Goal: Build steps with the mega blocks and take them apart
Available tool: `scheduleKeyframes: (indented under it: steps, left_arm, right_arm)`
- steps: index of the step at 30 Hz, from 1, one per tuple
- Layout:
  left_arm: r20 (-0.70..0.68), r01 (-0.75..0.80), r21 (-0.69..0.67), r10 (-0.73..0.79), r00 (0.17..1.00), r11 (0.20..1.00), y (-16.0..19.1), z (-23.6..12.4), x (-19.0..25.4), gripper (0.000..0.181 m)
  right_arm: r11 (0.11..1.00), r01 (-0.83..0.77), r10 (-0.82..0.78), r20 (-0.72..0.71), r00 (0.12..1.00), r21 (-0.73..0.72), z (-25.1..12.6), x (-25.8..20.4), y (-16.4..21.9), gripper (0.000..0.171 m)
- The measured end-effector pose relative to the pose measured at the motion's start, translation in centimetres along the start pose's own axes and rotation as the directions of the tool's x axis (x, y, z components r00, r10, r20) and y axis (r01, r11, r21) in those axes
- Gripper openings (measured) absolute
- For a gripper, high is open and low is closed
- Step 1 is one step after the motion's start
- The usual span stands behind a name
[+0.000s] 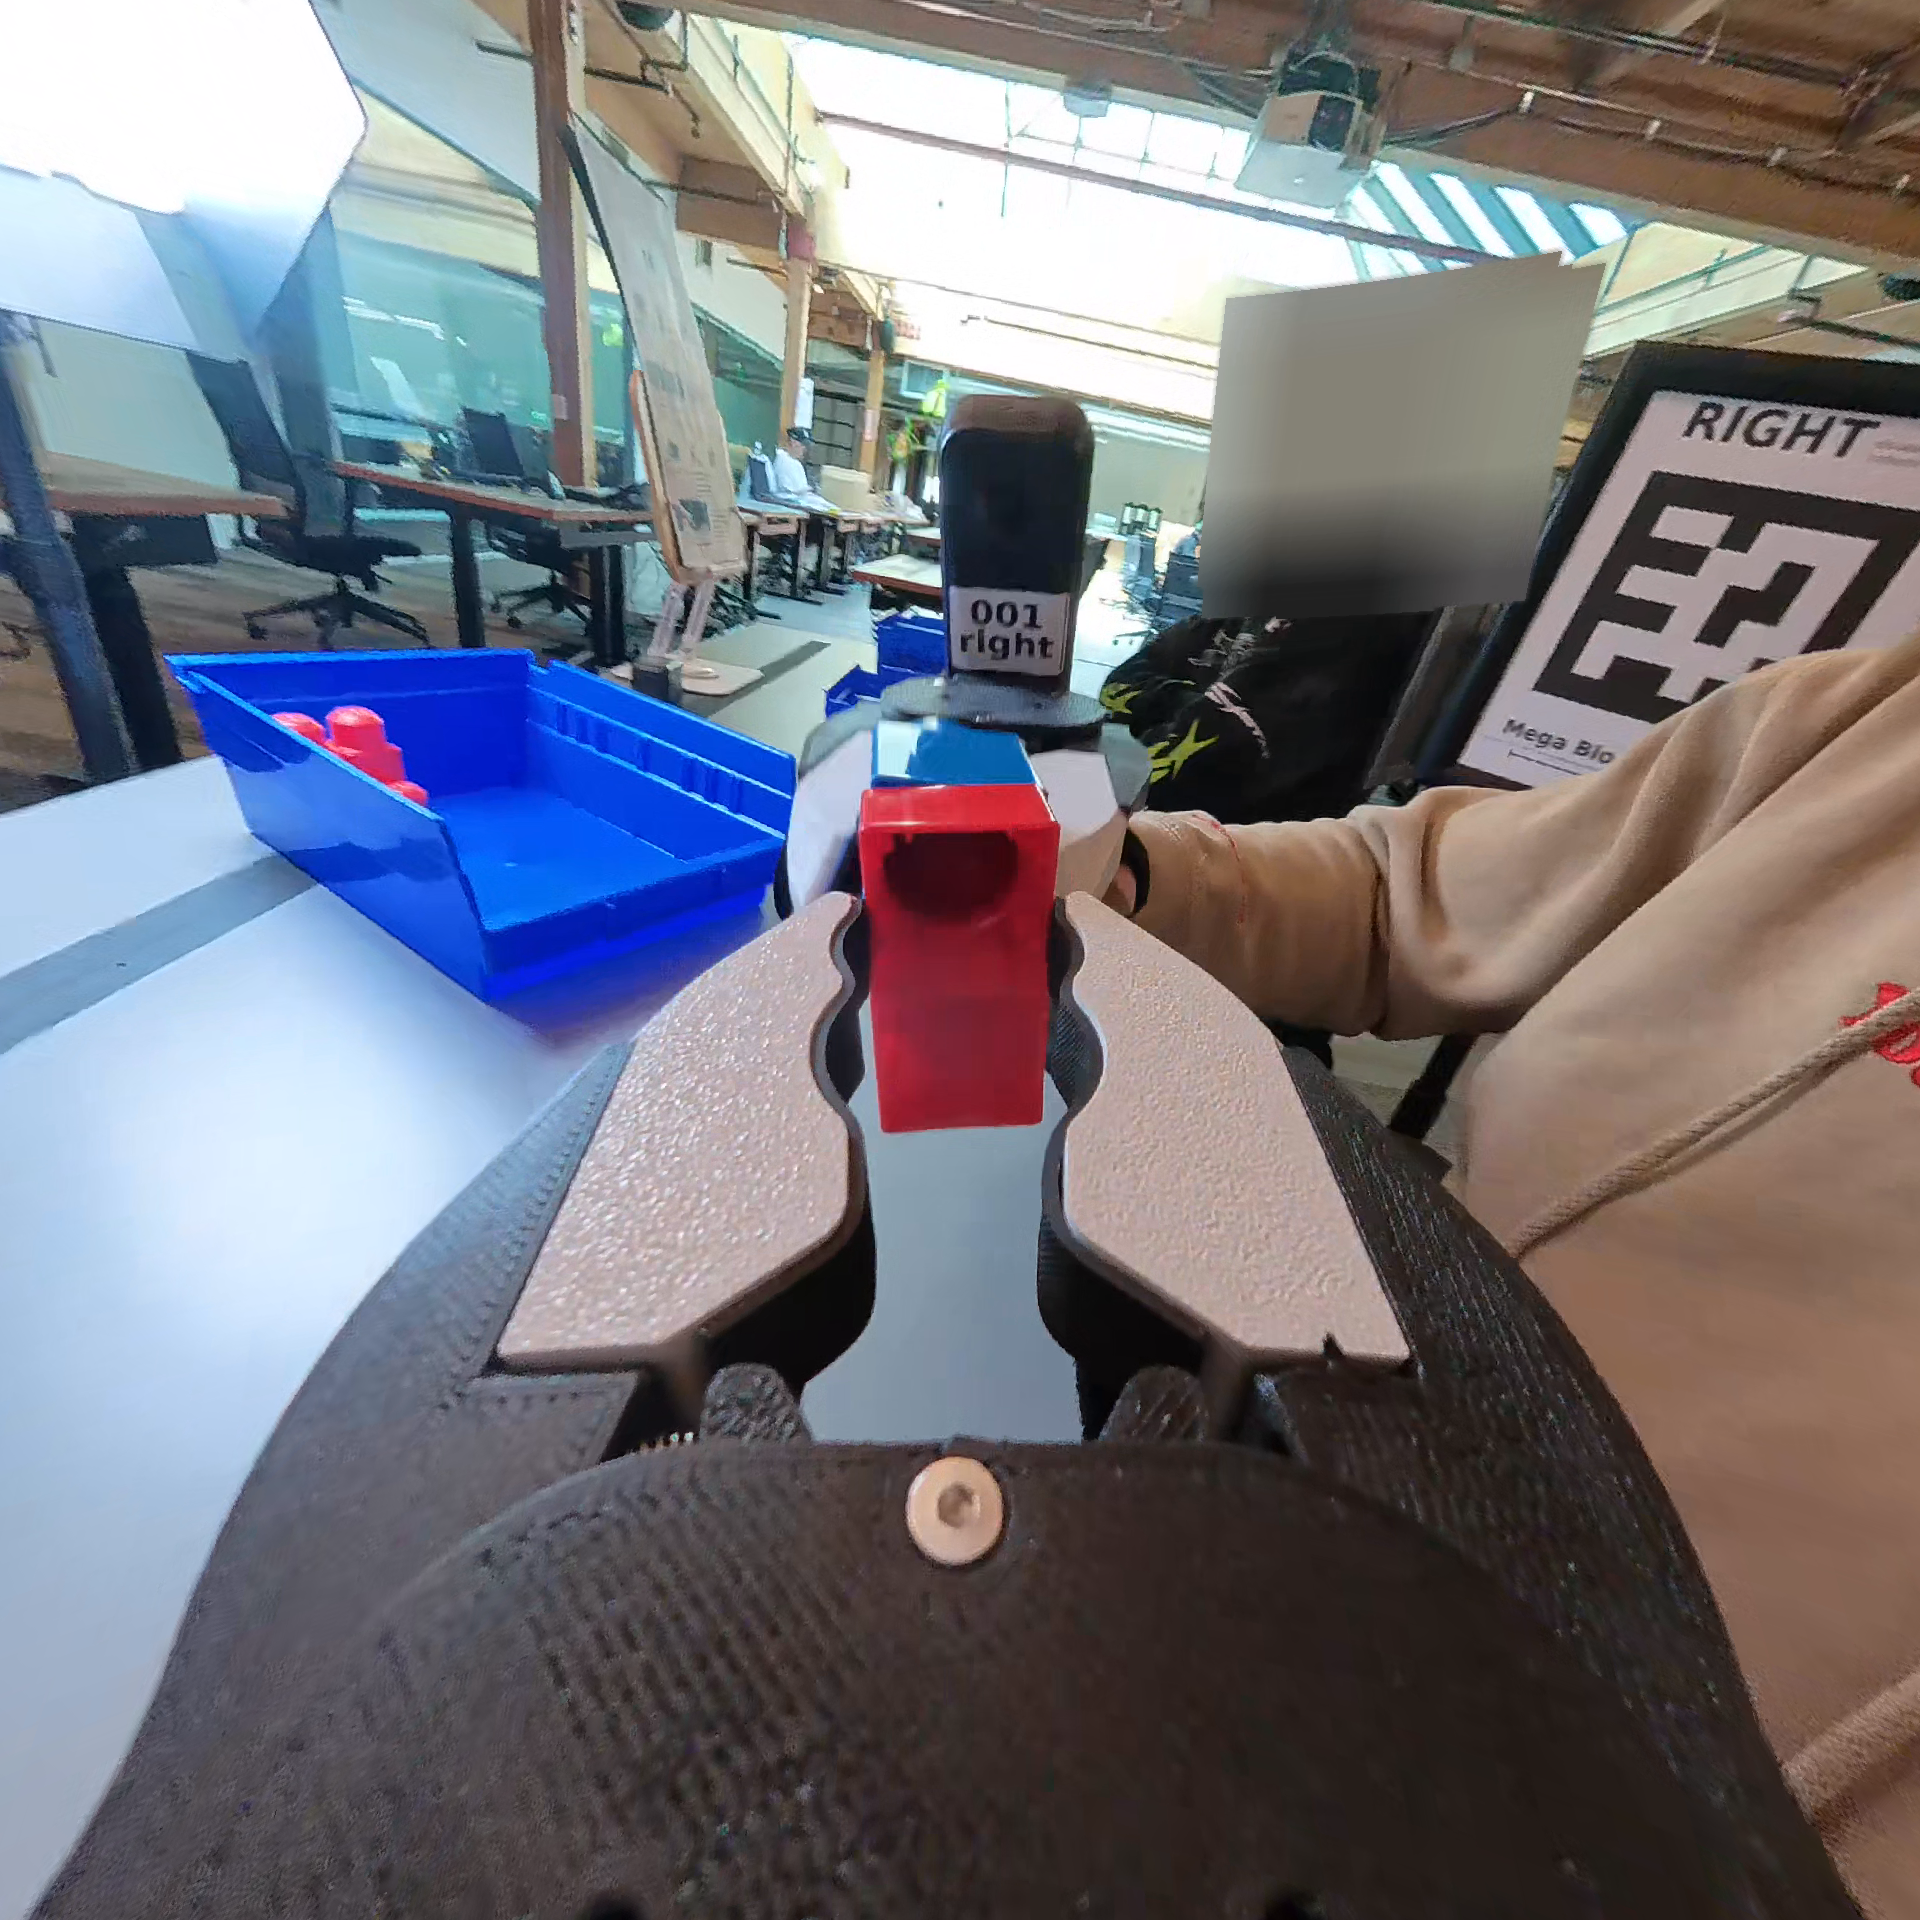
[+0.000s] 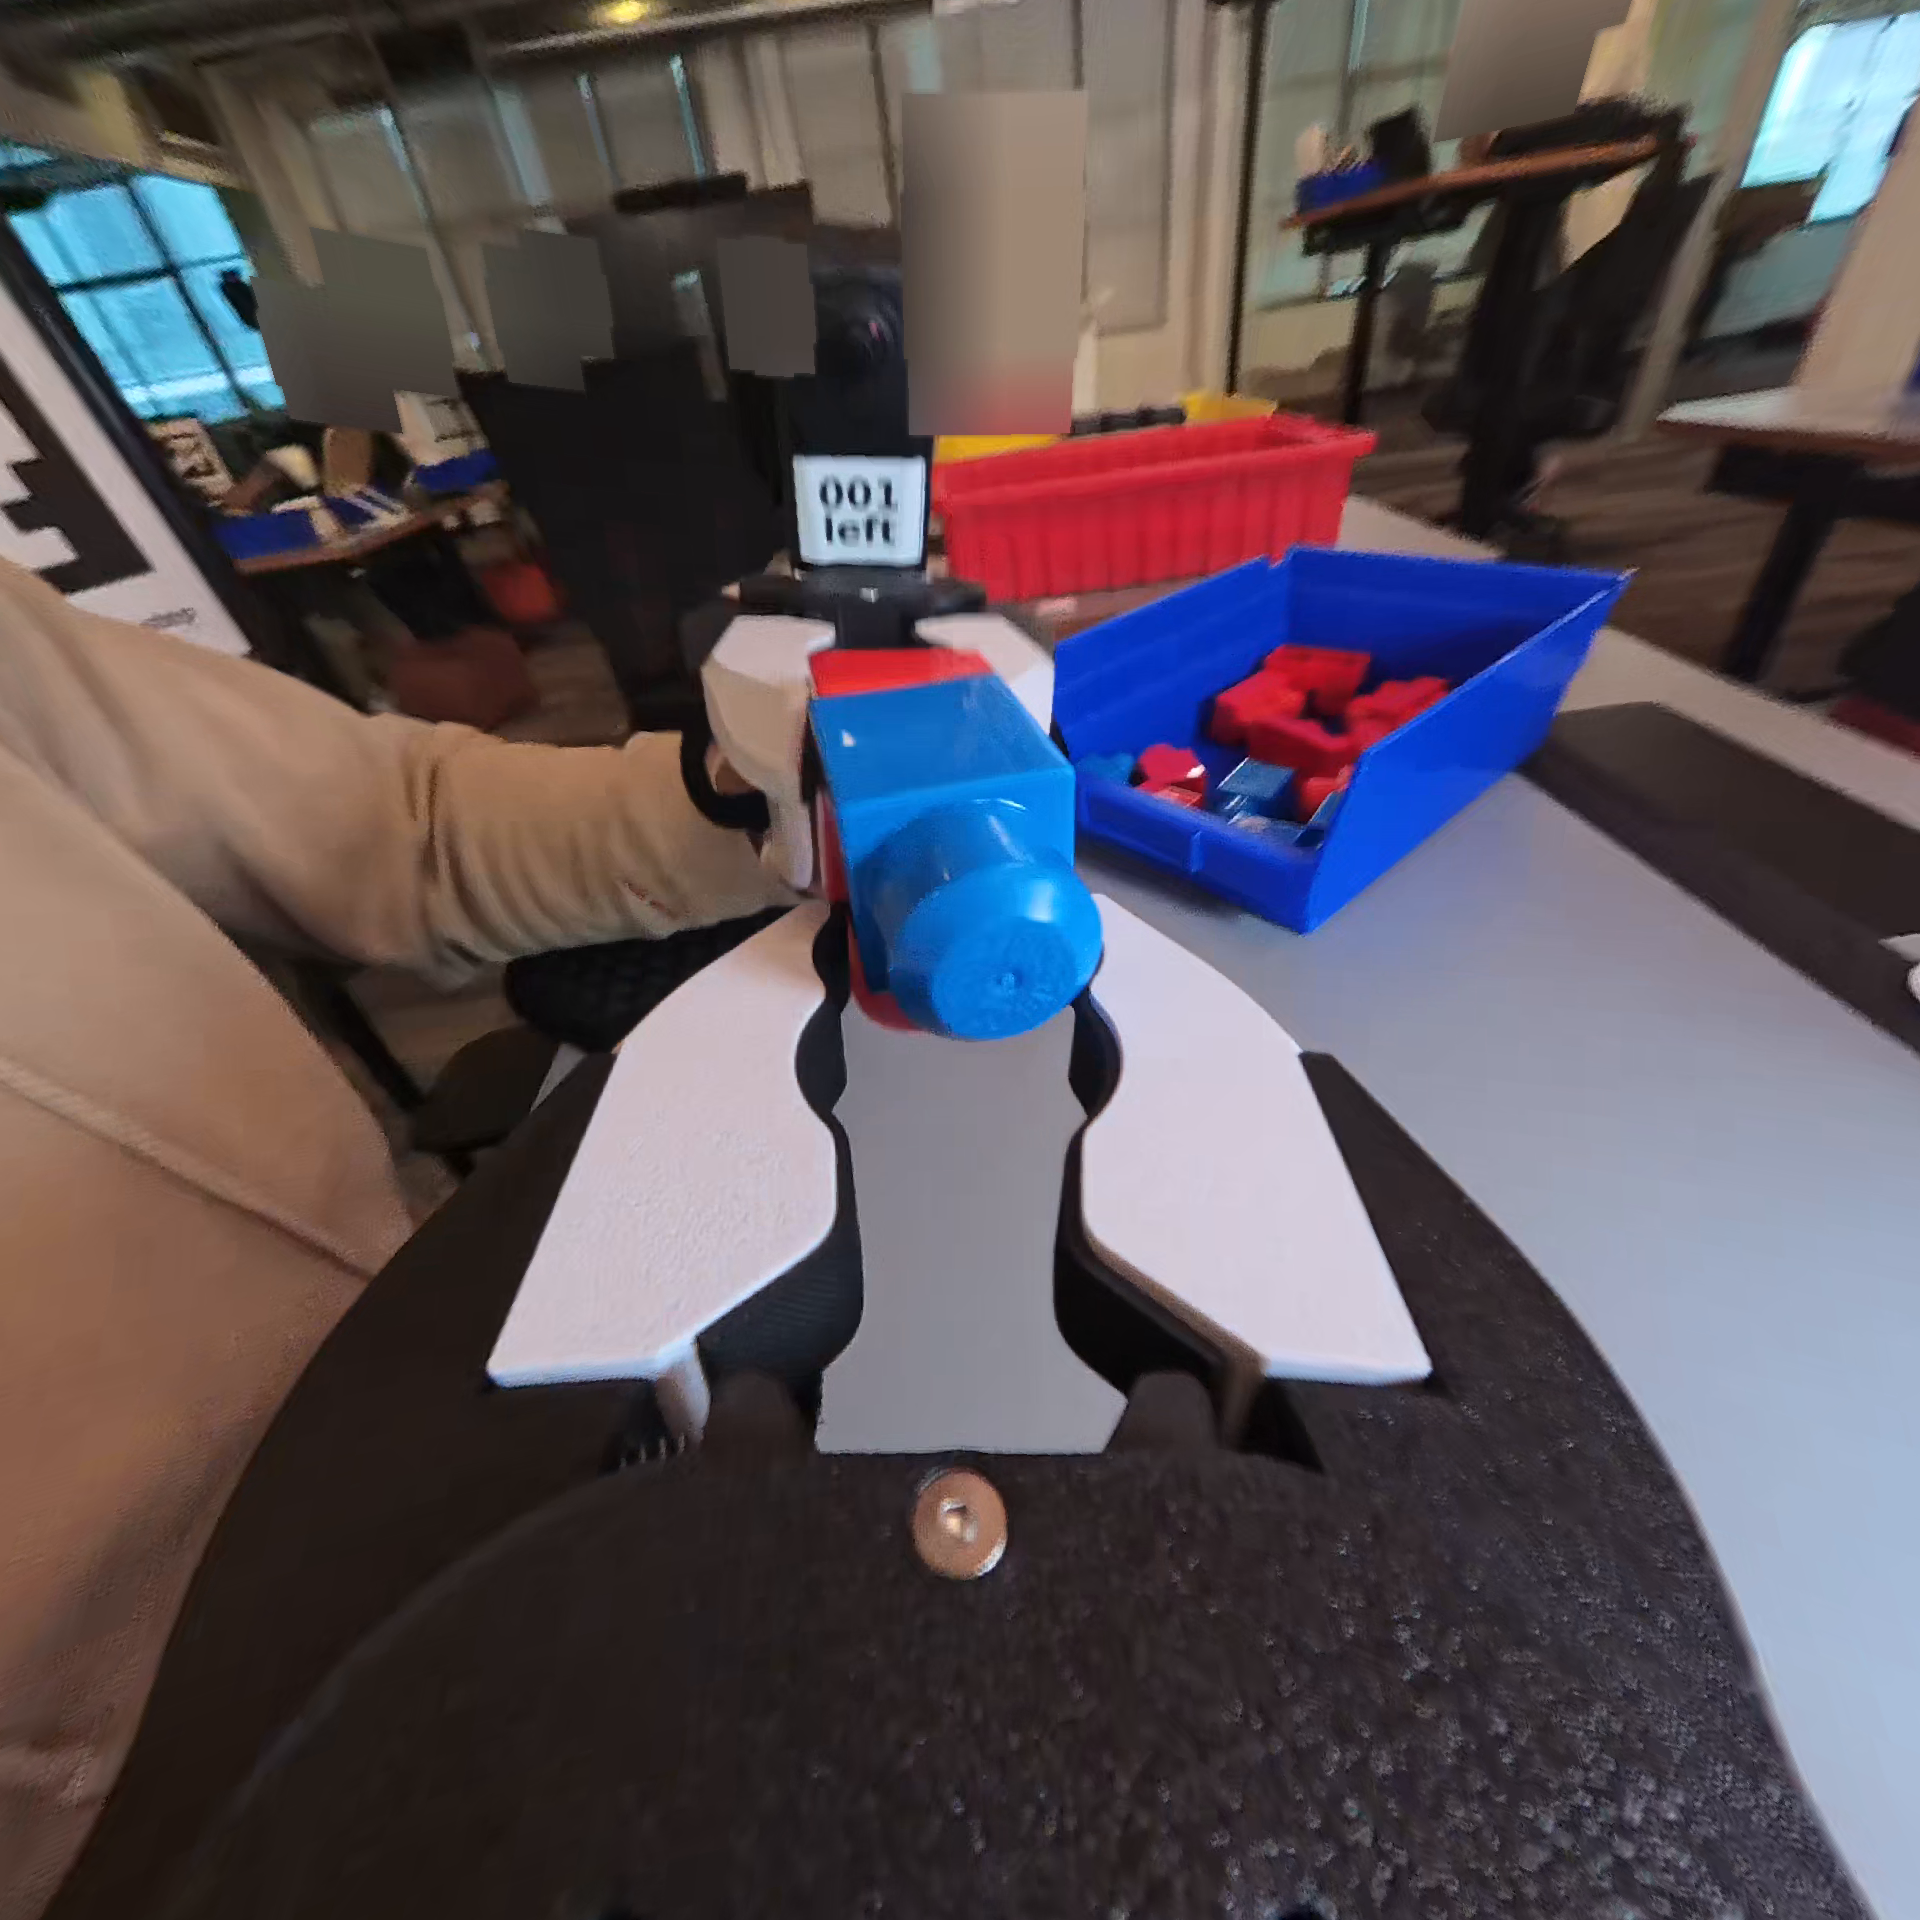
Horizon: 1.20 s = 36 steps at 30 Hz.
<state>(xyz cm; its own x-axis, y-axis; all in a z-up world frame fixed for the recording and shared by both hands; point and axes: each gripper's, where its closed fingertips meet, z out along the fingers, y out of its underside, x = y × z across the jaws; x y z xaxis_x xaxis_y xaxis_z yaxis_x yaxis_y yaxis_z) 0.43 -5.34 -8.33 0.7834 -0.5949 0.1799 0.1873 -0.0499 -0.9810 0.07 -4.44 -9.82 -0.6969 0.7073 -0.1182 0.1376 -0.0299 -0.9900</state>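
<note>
Blocks are joined between your two claws: a red block (image 1: 956, 977) and a blue block (image 2: 940, 774) are pressed together in mid-air above the grey bench (image 1: 208, 1195), well short of anything like a staircase. Judging by that, you are either seating the first pair or pulling it apart; the pictures cannot tell me which. Either way most of the work is left, since the blue bin (image 2: 1340, 727) beside you holds a heap of loose red and blue blocks (image 2: 1299, 717).

Your left claw (image 1: 956, 935) is narrowed onto the red block, both fingers (image 1: 727, 1122) pressing its side faces near the tips, the block's hollow underside facing the camera. Your right claw (image 2: 956, 966) faces it from the opposite side and grips the blue block at its tips, the round stud pointing back at that camera. A strip of red shows beneath the blue there, so the two pieces overlap by a step instead of sitting square.

Your sleeves (image 1: 1455, 914) frame the pair, and the bin sits just beyond on the bench.
</note>
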Motion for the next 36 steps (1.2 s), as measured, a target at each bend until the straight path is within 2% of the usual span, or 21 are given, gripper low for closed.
scheduleKeyframes:
  steps: [2,4,6,8,9,10,11,13,15,18,20,24,27,29,30,31,34,35,36]
  left_arm:
    - [-0.023,0.006,-0.033,-0.007,1.000,0.999,1.2,0.8,0.1,0.033]
    - [-0.051,0.026,-0.033,-0.027,0.998,0.999,1.8,1.4,0.5,0.033]
    - [0.025,0.022,-0.096,-0.020,0.999,0.995,3.1,1.8,-0.4,0.032]
    - [0.127,0.002,-0.159,0.018,0.992,0.987,4.3,1.3,-2.0,0.041]
    - [0.151,0.005,-0.169,0.021,0.988,0.986,4.6,0.9,-2.5,0.040]
    - [0.173,0.012,-0.163,0.017,0.985,0.987,4.6,0.4,-2.8,0.038]
    - [0.199,0.014,-0.149,0.017,0.980,0.989,4.4,0.1,-3.2,0.035]
    - [0.255,0.017,-0.126,0.016,0.967,0.992,3.9,-0.5,-4.1,0.032]
    - [0.296,0.008,-0.118,0.028,0.955,0.993,3.6,-1.0,-4.5,0.031]
    - [0.342,0.000,-0.106,0.037,0.939,0.994,3.5,-1.8,-5.2,0.030]
    - [0.379,0.004,-0.101,0.035,0.925,0.995,3.6,-2.4,-5.8,0.030]
    - [0.462,0.025,-0.120,0.034,0.886,0.992,4.6,-3.6,-7.7,0.029]
    - [0.534,0.048,-0.135,0.032,0.845,0.990,5.3,-4.5,-9.4,0.029]
    - [0.606,0.051,-0.137,0.043,0.795,0.989,5.2,-5.3,-10.8,0.020]
    - [0.646,0.047,-0.141,0.056,0.761,0.989,5.0,-5.7,-11.7,0.012]
    - [0.689,0.040,-0.151,0.076,0.721,0.988,4.7,-6.1,-12.7,0.001]
    - [0.783,-0.002,-0.247,0.200,0.589,0.969,3.9,-6.5,-15.8,0.000]
    - [0.799,-0.009,-0.288,0.245,0.549,0.958,3.9,-6.3,-16.7,0.000]
    - [0.807,-0.009,-0.332,0.289,0.515,0.943,4.0,-6.0,-17.4,0.000]
  right_arm:
    - [0.999,0.024,-0.023,-0.027,0.999,0.032,-0.9,-0.1,-0.5,0.045]
    - [0.999,0.030,-0.030,-0.017,0.999,0.022,-1.6,-0.5,-0.1,0.040]
    - [0.998,0.031,-0.034,-0.043,0.999,-0.061,-2.7,-0.1,0.7,0.037]
    - [0.975,0.013,-0.060,-0.205,0.977,-0.222,-5.0,2.7,1.1,0.037]
    - [0.946,-0.062,-0.049,-0.329,0.943,-0.319,-7.2,5.3,1.4,0.037]
    - [0.907,-0.157,-0.047,-0.465,0.884,-0.390,-10.1,8.5,1.7,0.037]
    - [0.880,-0.225,-0.099,-0.625,0.775,-0.419,-13.7,12.8,1.3,0.037]
    - [0.816,-0.384,-0.208,-0.840,0.501,-0.432,-21.7,21.1,1.2,0.037]
    - [0.724,-0.595,-0.188,-0.930,0.316,-0.349,-27.4,27.0,3.3,0.037]
    - [0.663,-0.734,-0.162,-0.985,0.052,-0.148,-33.3,33.4,6.9,0.037]
    - [0.653,-0.758,-0.075,-0.995,-0.066,0.001,-34.8,36.1,9.4,0.037]
    - [0.708,-0.699,0.001,-0.989,-0.147,0.105,-35.2,39.3,11.4,0.041]
    - [0.828,-0.552,0.025,-0.990,-0.140,0.100,-34.6,38.9,8.2,0.071]
    - [0.921,-0.390,-0.047,-0.995,-0.082,-0.011,-32.9,36.5,4.1,0.076]
    - [0.958,-0.281,-0.067,-0.998,-0.015,-0.060,-30.8,34.5,1.7,0.075]
    - [0.983,-0.162,-0.080,-0.995,0.066,-0.089,-28.1,31.8,-0.8,0.069]
    - [0.990,0.102,-0.125,-0.920,0.372,-0.093,-18.7,22.1,-6.0,0.050]
    - [0.983,0.164,-0.151,-0.879,0.453,-0.085,-15.8,18.7,-7.0,0.037]
    - [0.972,0.221,-0.194,-0.811,0.552,-0.082,-12.6,15.1,-7.5,0.015]
